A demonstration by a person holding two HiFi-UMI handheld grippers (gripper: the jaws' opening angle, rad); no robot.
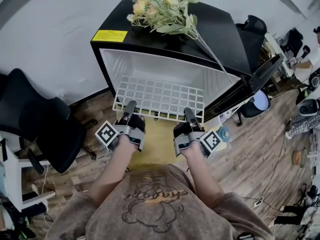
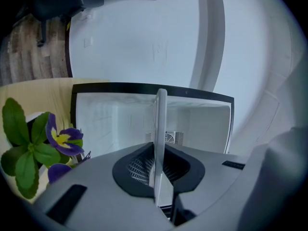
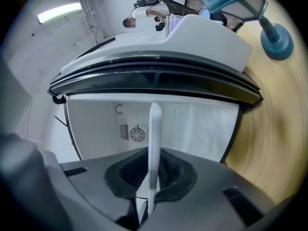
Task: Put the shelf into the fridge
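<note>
Fridge (image 1: 225, 34) stands open, door (image 1: 265, 71) swung to the right. Flowers (image 1: 165, 6) lie on its top. Wire shelf (image 1: 160, 96) sits level, partly inside the cavity, front edge projecting. Left gripper (image 1: 130, 106) and right gripper (image 1: 189, 114) each hold that front edge. Both gripper views show the fingers (image 2: 137, 174) clamped on the shelf, seen edge-on between them.

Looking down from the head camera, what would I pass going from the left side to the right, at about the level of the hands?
A black chair → left gripper → right gripper, both clamped on the white shelf → open fridge door.
</note>
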